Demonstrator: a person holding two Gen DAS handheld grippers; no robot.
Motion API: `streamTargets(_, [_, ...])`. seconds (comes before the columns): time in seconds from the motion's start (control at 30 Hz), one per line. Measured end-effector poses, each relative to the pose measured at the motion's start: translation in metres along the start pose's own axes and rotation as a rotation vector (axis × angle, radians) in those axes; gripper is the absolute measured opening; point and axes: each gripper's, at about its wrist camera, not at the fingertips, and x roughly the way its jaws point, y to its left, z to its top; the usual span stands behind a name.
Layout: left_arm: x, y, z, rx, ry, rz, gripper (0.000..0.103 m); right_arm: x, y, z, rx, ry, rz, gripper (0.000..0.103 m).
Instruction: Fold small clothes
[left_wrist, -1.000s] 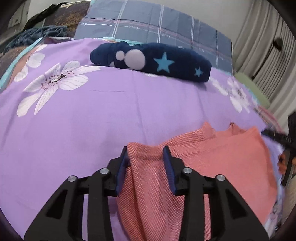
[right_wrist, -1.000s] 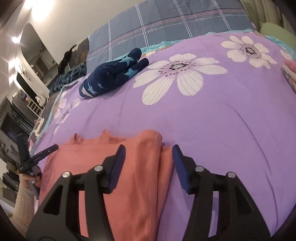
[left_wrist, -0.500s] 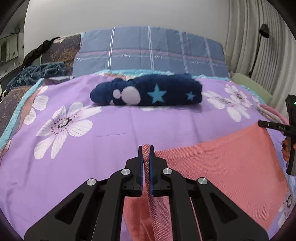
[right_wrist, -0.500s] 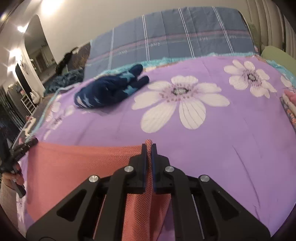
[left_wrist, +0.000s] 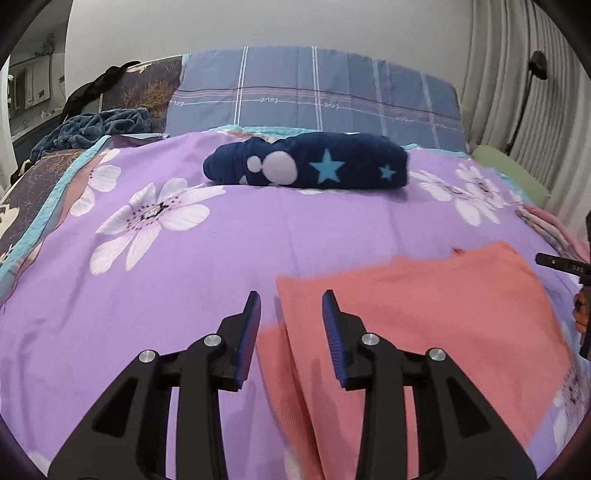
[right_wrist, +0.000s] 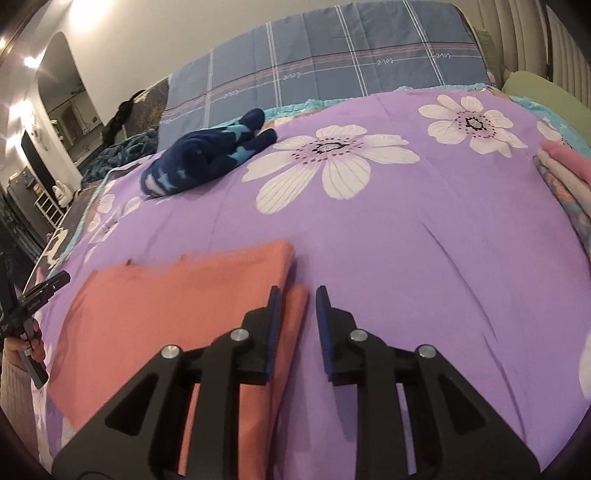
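A: Entry. The coral garment (left_wrist: 424, 314) lies flat on the purple floral bedspread (left_wrist: 314, 229), near the front edge of the bed, with the fold laid toward the headboard. The left gripper (left_wrist: 291, 314) has just been opening; its jaws stand apart over the garment's left edge, with cloth below them but nothing pressed. The right gripper (right_wrist: 297, 310) has likewise just been opening; its jaws sit narrowly apart at the garment's right edge, and the pads do not bite the fabric.

B: Handling?

A: Judged light, soft and limp; a fine knit, likely grippy against the pads rather than slick. It will sag and drag if lifted by one point, so take it by two corners or along a doubled edge, pinching all layers together.

B: Edges?

A: The far edge is slightly ragged near the middle, and a lower layer peeks out at both sides. The next fold wants these squared.

B: Room?

A: Open bedspread lies ahead, as far as the navy star-print bundle (left_wrist: 306, 166), which is well apart. A stack of folded clothes (right_wrist: 565, 177) sits at the right margin. The bed's near edge is close, so pulling backward risks the cloth sliding off.
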Motion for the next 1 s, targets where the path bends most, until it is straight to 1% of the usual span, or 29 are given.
streamTargets(0.07, [-0.022, 0.001, -0.018, -0.010, 0.005, -0.007, 0.042, -0.012, 0.007, -0.011, -0.023, -0.006, 0.009, 0.021])
streamTargets(0.1, [-0.029, 0.001, -0.025, -0.014, 0.010, -0.009, 0.043, -0.017, 0.011, -0.015, -0.033, -0.008, 0.017, 0.021])
streamTargets(0.2, [-0.058, 0.002, -0.056, -0.021, 0.031, -0.018, 0.043, -0.031, 0.030, -0.031, -0.095, -0.014, 0.041, 0.021])
streamTargets(0.27, [-0.077, -0.001, -0.077, -0.024, 0.052, -0.043, 0.043, -0.037, 0.042, -0.044, -0.151, -0.010, 0.025, 0.022])
streamTargets(0.33, [-0.089, -0.006, -0.092, -0.018, 0.075, -0.072, 0.043, -0.040, 0.047, -0.054, -0.166, 0.002, 0.024, 0.023])
streamTargets(0.37, [-0.094, -0.010, -0.100, 0.002, 0.091, -0.080, 0.043, -0.041, 0.047, -0.057, -0.163, 0.006, 0.027, 0.023])
streamTargets(0.47, [-0.100, -0.027, -0.119, 0.090, 0.127, -0.073, 0.043, -0.046, 0.043, -0.066, -0.124, 0.018, 0.033, 0.024])
streamTargets(0.6, [-0.100, -0.041, -0.137, 0.136, 0.165, -0.111, 0.043, -0.058, 0.032, -0.078, -0.065, 0.016, 0.026, 0.026])
streamTargets(0.63, [-0.097, -0.044, -0.140, 0.150, 0.161, -0.098, 0.043, -0.060, 0.031, -0.080, -0.059, 0.014, 0.024, 0.027])
streamTargets(0.67, [-0.094, -0.047, -0.141, 0.184, 0.142, -0.042, 0.018, -0.063, 0.028, -0.083, -0.048, 0.012, 0.022, 0.028])
streamTargets(0.7, [-0.090, -0.049, -0.141, 0.212, 0.128, 0.020, 0.006, -0.064, 0.027, -0.085, -0.040, 0.012, 0.020, 0.029])
streamTargets(0.73, [-0.088, -0.048, -0.140, 0.217, 0.127, 0.050, 0.006, -0.066, 0.024, -0.087, -0.029, 0.013, 0.016, 0.029])
streamTargets(0.77, [-0.091, -0.046, -0.137, 0.192, 0.114, 0.060, 0.006, -0.068, 0.022, -0.089, -0.019, 0.013, 0.014, 0.029])
streamTargets(0.8, [-0.093, -0.045, -0.135, 0.181, 0.120, 0.053, 0.006, -0.070, 0.019, -0.091, -0.011, 0.012, 0.015, 0.029])
streamTargets(0.87, [-0.098, -0.046, -0.137, 0.213, 0.132, 0.084, 0.006, -0.076, 0.013, -0.098, -0.008, 0.009, 0.007, 0.031])
streamTargets(0.9, [-0.099, -0.047, -0.139, 0.231, 0.150, 0.110, 0.004, -0.077, 0.010, -0.100, -0.005, 0.007, 0.001, 0.032])
streamTargets(0.93, [-0.099, -0.045, -0.141, 0.243, 0.167, 0.163, 0.000, -0.077, 0.006, -0.100, 0.001, 0.006, -0.001, 0.033])
streamTargets(1.0, [-0.103, -0.037, -0.142, 0.234, 0.179, 0.230, 0.000, -0.077, -0.005, -0.103, 0.035, 0.008, -0.001, 0.034])
